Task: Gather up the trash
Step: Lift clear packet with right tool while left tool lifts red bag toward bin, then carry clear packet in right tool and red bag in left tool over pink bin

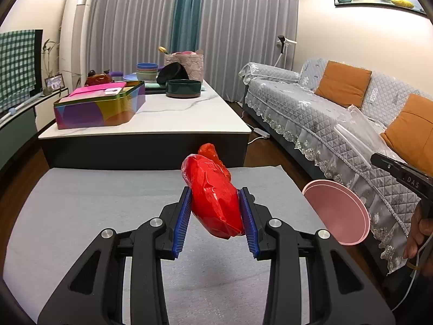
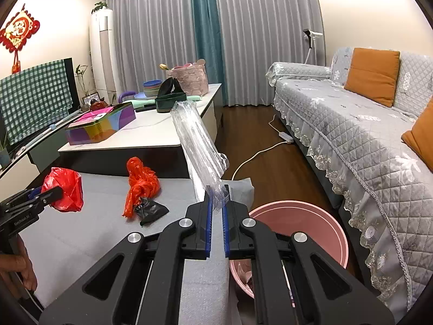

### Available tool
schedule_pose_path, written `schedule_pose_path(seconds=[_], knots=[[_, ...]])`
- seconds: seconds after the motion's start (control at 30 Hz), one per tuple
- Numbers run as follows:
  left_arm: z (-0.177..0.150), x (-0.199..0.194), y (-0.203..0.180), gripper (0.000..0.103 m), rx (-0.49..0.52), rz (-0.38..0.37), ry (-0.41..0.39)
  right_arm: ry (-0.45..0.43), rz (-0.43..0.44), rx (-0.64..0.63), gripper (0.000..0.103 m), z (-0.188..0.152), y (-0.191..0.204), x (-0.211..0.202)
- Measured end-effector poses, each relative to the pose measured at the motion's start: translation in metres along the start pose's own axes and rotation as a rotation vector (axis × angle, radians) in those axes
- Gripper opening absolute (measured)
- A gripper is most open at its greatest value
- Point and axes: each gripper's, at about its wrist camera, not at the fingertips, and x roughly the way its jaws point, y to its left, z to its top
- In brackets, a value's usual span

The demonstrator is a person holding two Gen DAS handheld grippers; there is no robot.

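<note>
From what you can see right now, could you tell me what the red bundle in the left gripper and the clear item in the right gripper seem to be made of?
Red bundle: likely thin glossy plastic film, crinkled with bright highlights. Clear item: seemingly transparent plastic packaging, see-through, creased and shiny.

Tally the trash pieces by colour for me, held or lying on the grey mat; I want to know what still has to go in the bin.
Red: 1, the red bag in the left gripper
Orange: 1, the orange bag on the mat
Black: 1, the black scrap beside it
Clear: 1, the clear wrapper in the right gripper
Total: 4
</note>
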Motion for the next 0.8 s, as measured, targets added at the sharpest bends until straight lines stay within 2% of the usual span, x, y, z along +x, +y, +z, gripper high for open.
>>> schedule_pose_path(seconds=[0.4,0.8], knots=[[0.0,0.009,-0.019,0.036,0.025,-0.022,0.003,-0.021,-0.03,0.001,0.007,0.003,-0.009,-0.004],[0.005,0.019,-0.038,0.036,0.036,-0.056,0.009,-0.027,-0.075,0.029,0.007,0.004,-0.035,-0.013]])
